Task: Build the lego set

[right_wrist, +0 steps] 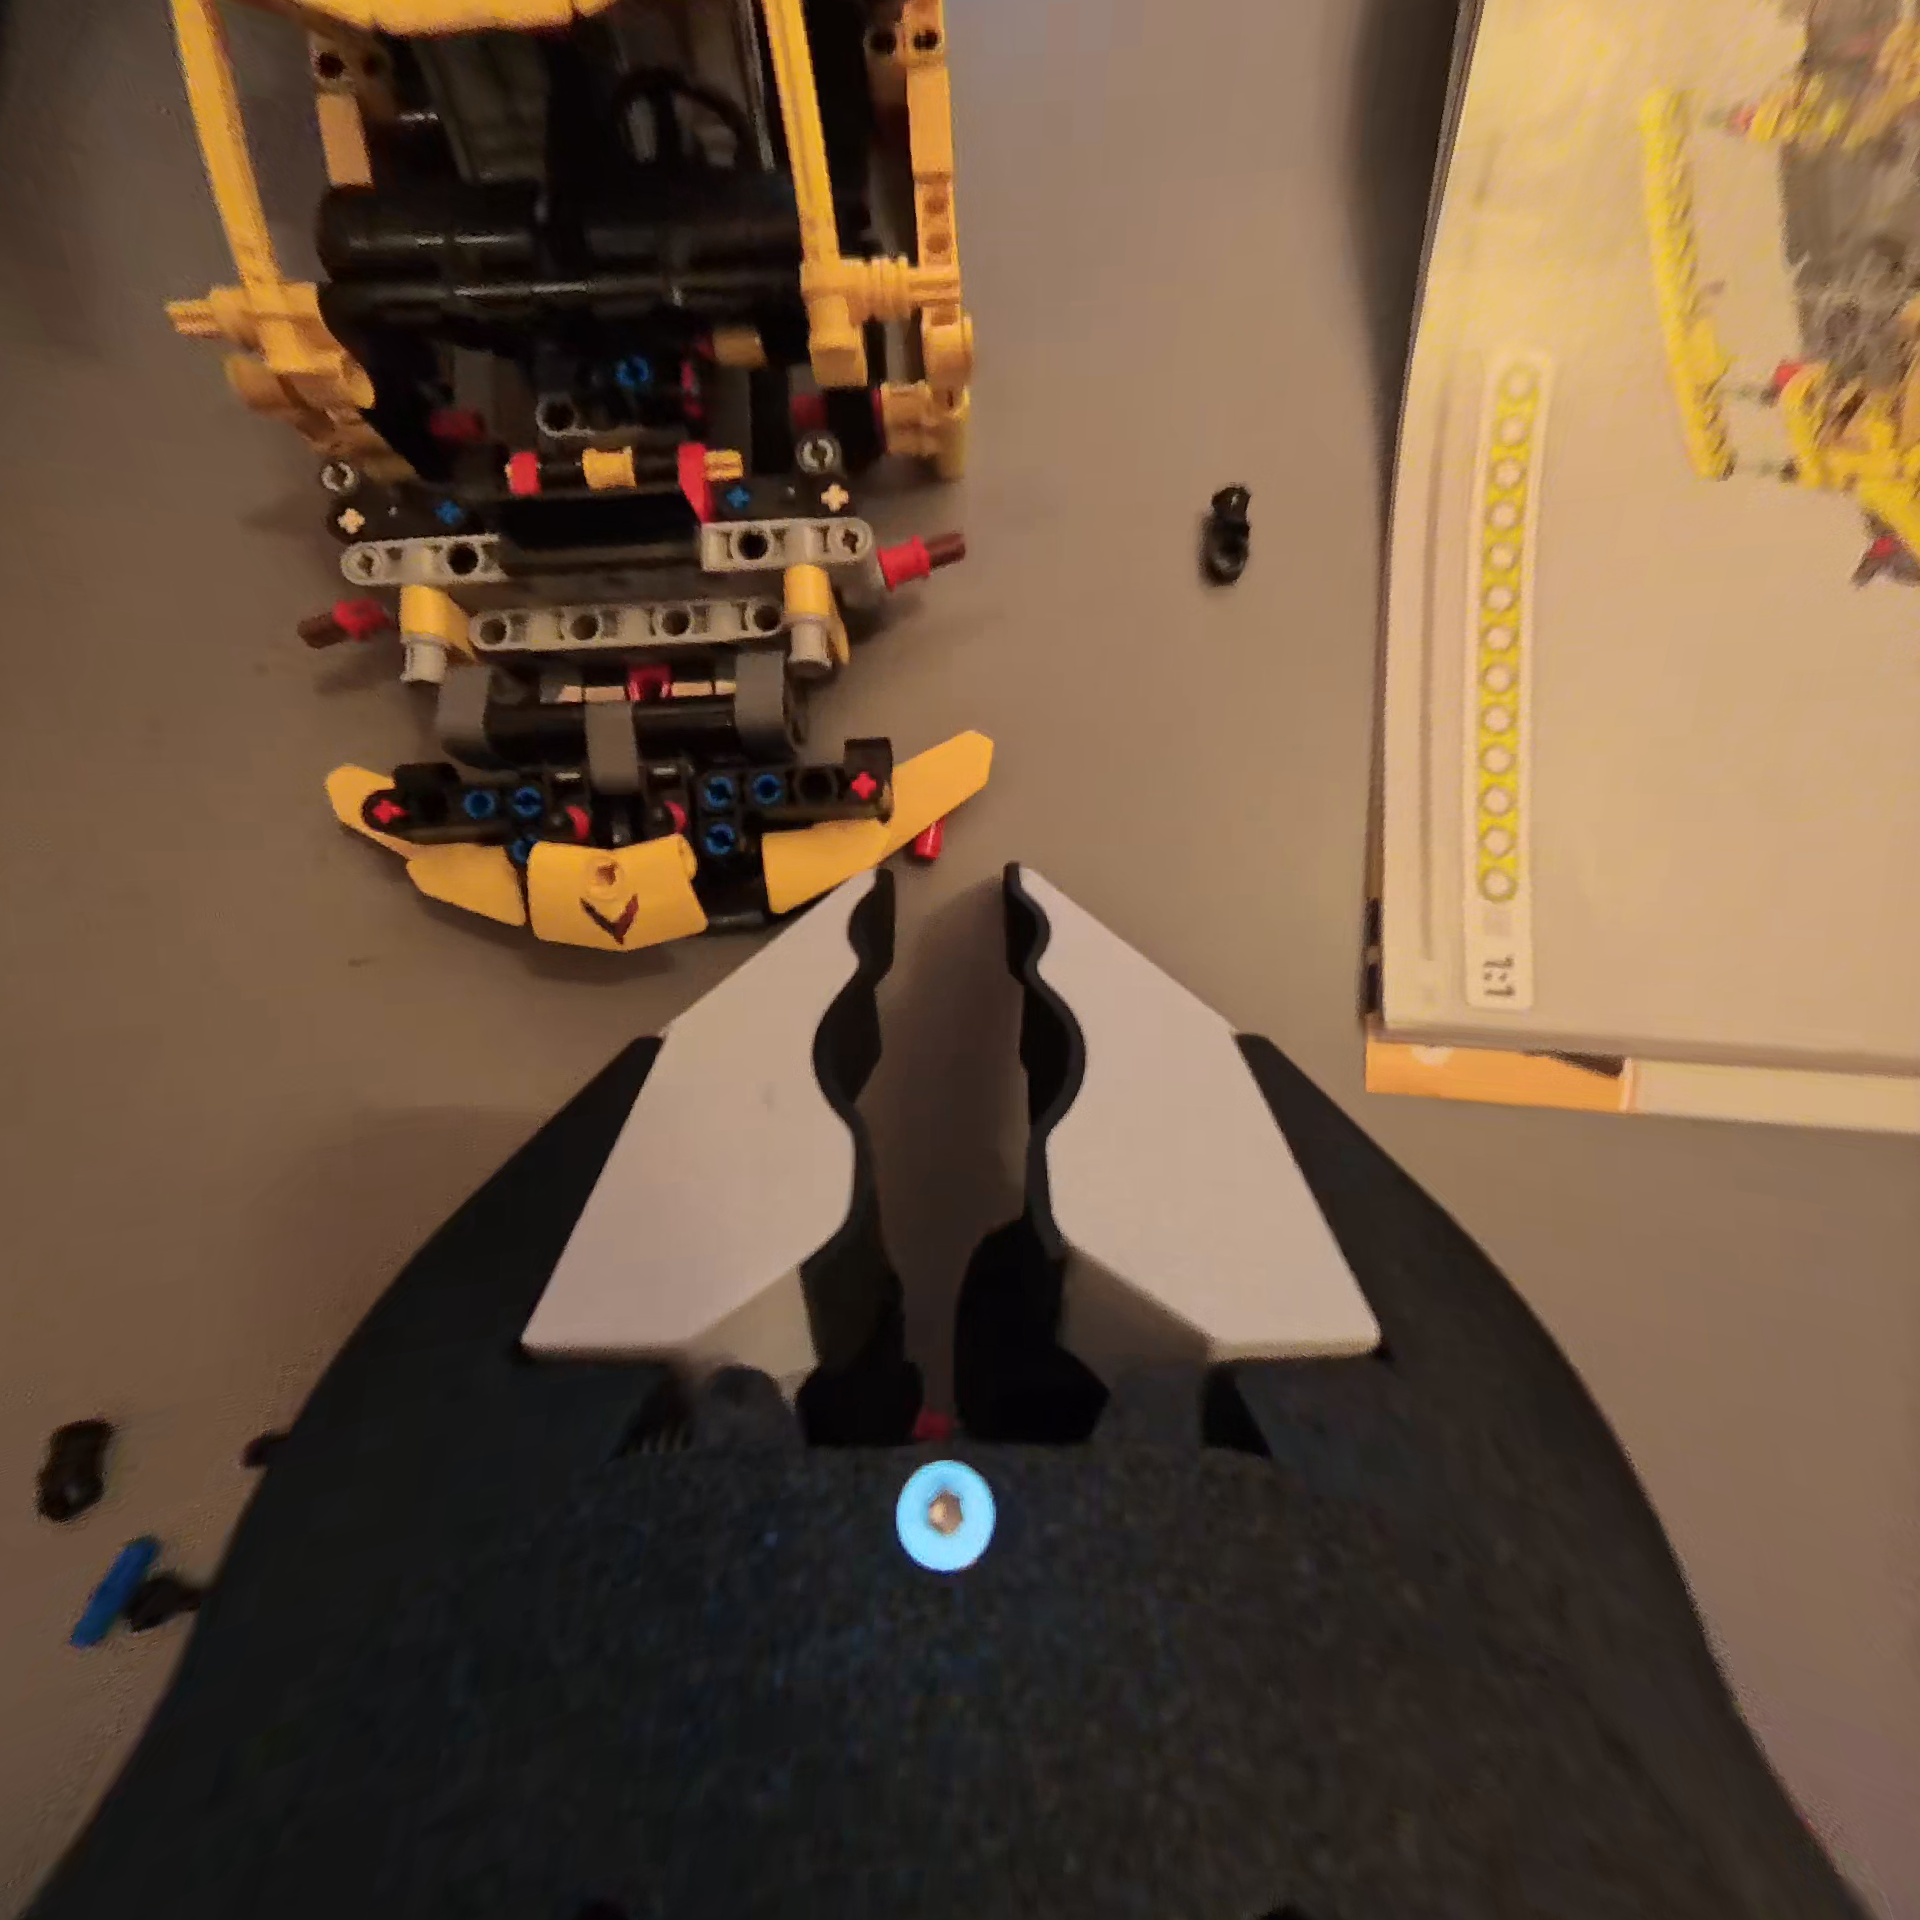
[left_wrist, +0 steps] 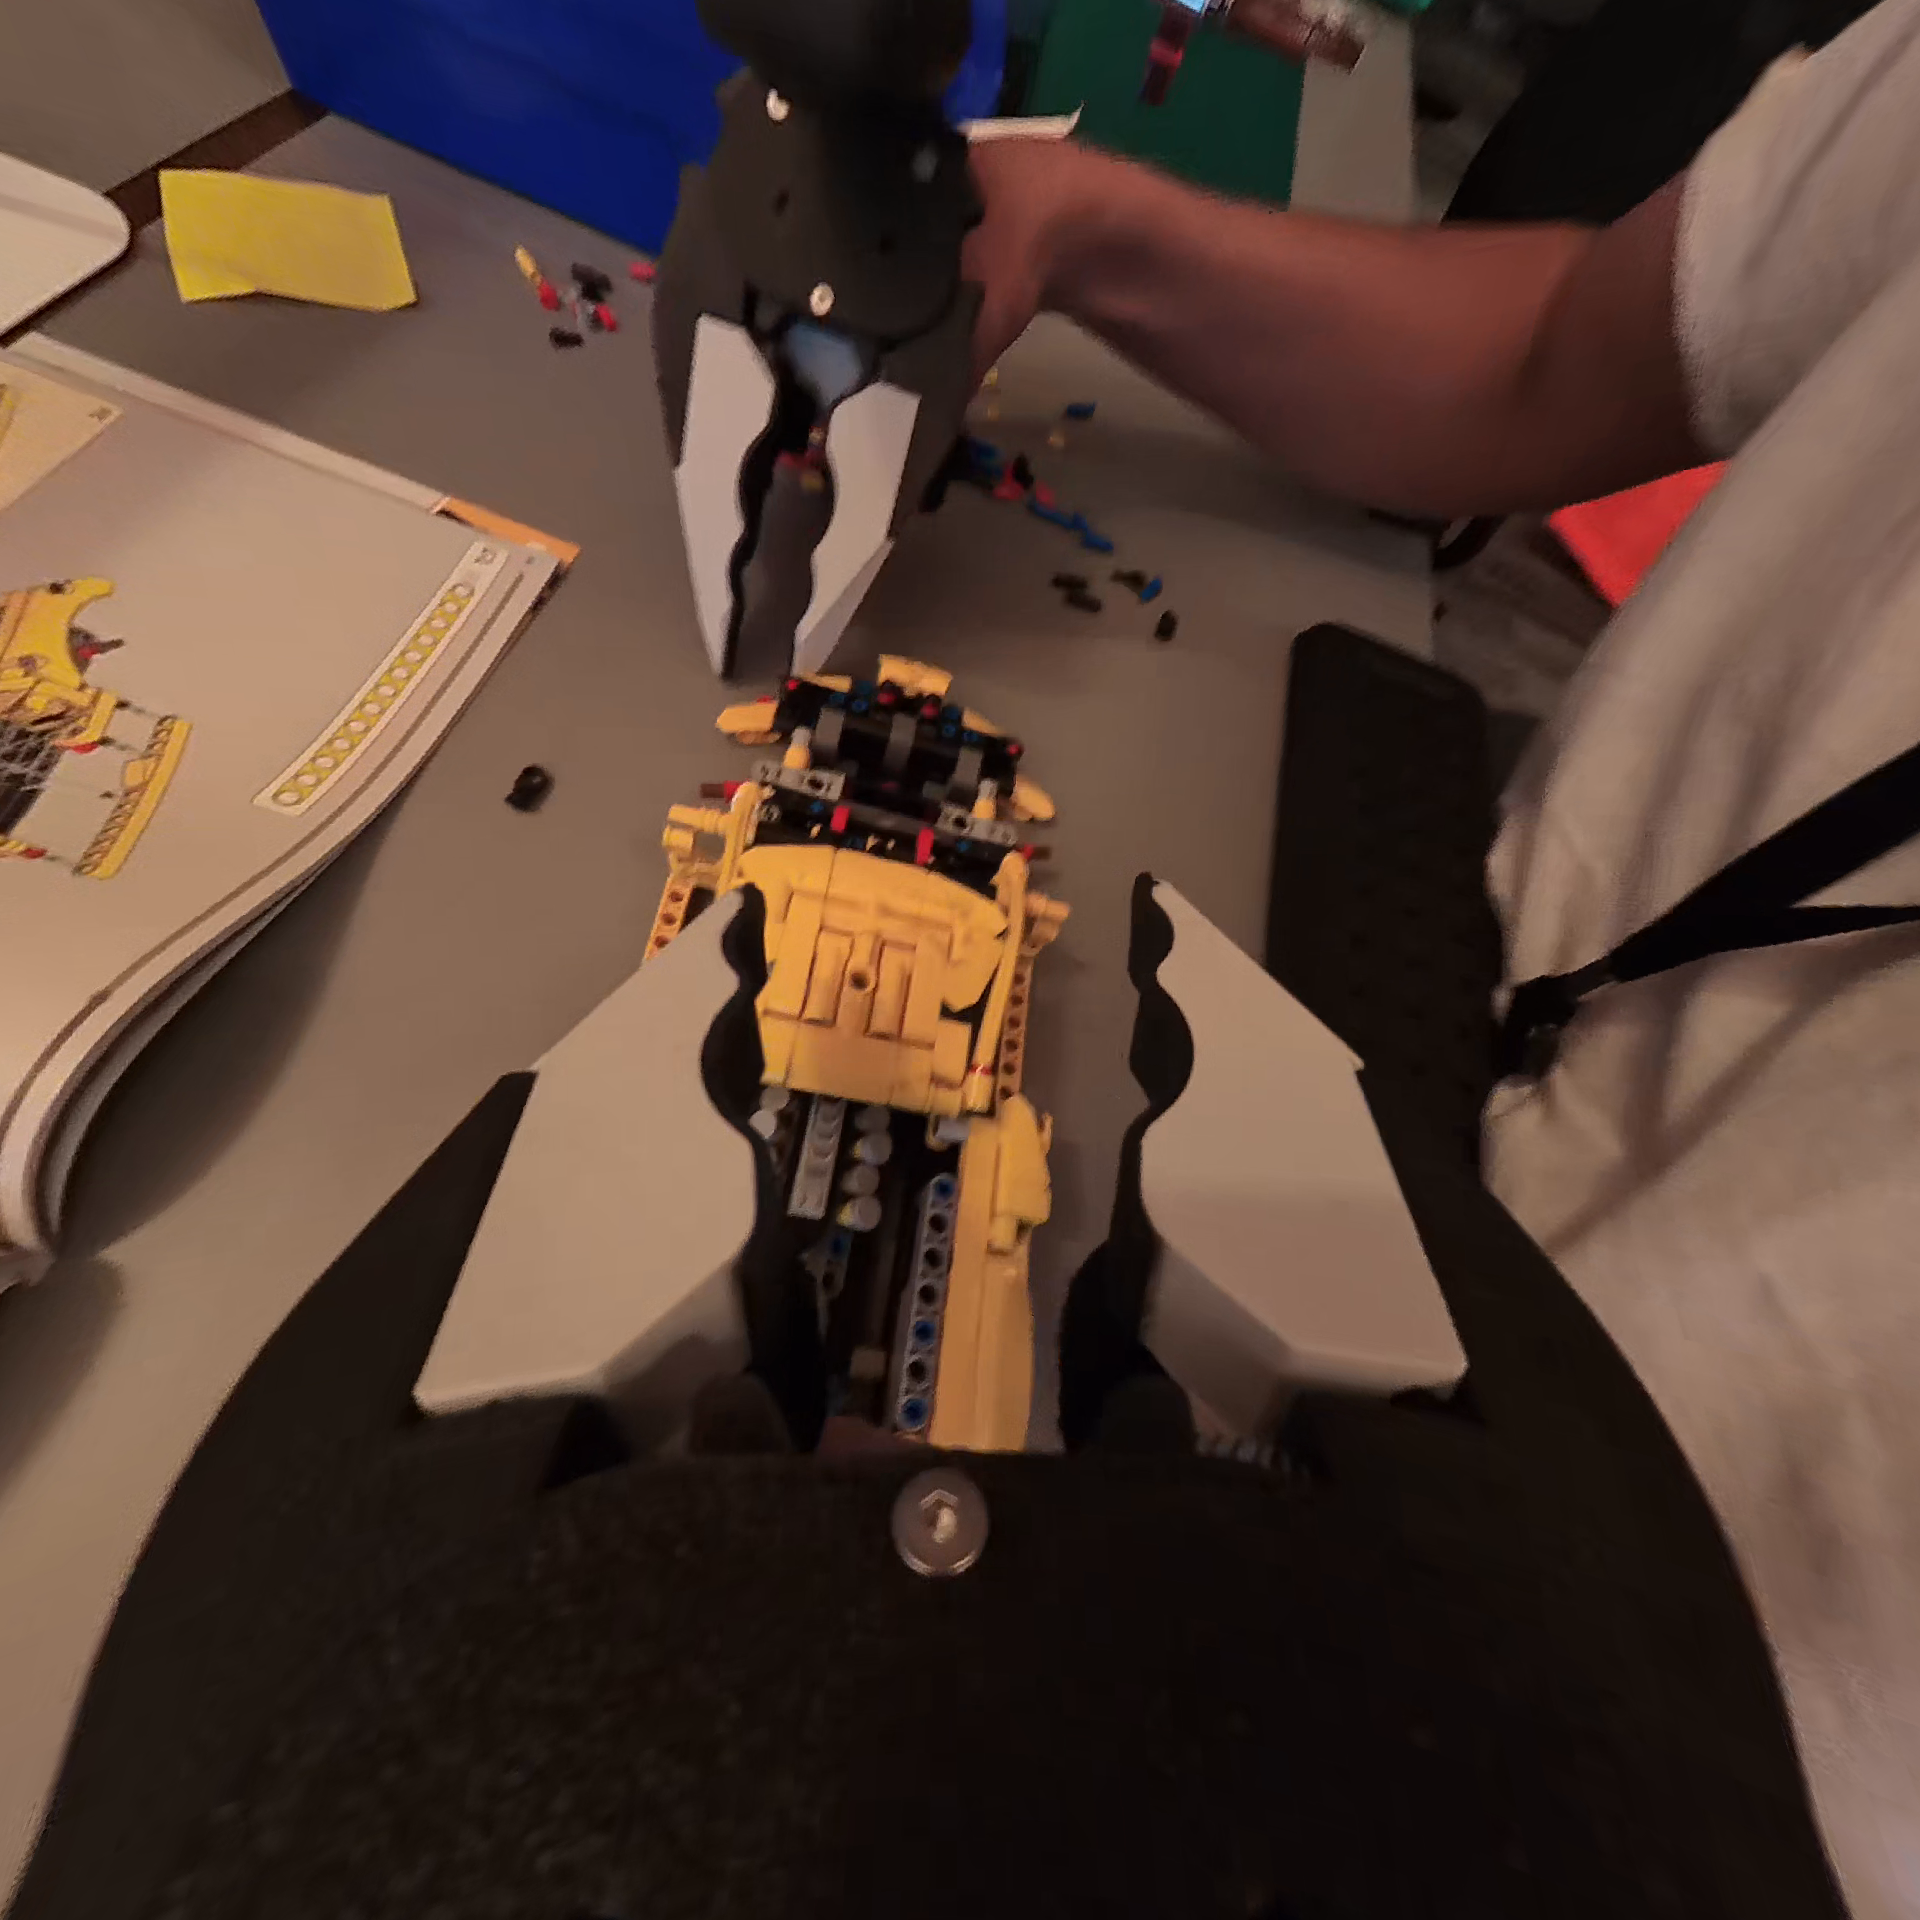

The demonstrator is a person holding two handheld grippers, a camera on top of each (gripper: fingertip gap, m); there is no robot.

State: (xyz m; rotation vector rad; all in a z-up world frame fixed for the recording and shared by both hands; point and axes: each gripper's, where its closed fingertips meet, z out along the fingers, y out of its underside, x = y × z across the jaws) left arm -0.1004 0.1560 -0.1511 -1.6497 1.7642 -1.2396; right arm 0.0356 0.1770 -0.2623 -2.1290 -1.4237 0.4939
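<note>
The half-built yellow and black lego car (left_wrist: 883, 935) lies lengthwise on the grey table (left_wrist: 312, 1143), its curved yellow bumper end (right_wrist: 613, 894) pointing away from the left wrist camera and toward the right one. The left gripper (left_wrist: 940, 904) sits low over the car's near end with its jaws spread wide: the left finger is against the yellow roof panel (left_wrist: 862, 987), while the right finger stands clear of the car's side, so nothing is clamped. The right gripper (right_wrist: 945, 883) points down at the table just beside the bumper, a little to one side of it, its fingers set to a narrow gap with only bare table between the tips; a bit of red shows deep at the base of its jaws, too small to identify. A hand (left_wrist: 1023, 239) holds this gripper from behind. A single small black piece (right_wrist: 1226, 530) lies on the table between the car and the open instruction booklet (right_wrist: 1662, 675). More loose pieces in black, blue and red (left_wrist: 1081, 540) are scattered farther out, beyond the right gripper. A yellow sheet of paper (left_wrist: 286, 239) rests near the table's far edge, and a black perforated mat (left_wrist: 1382, 883) lies beside the car on the person's side.
</note>
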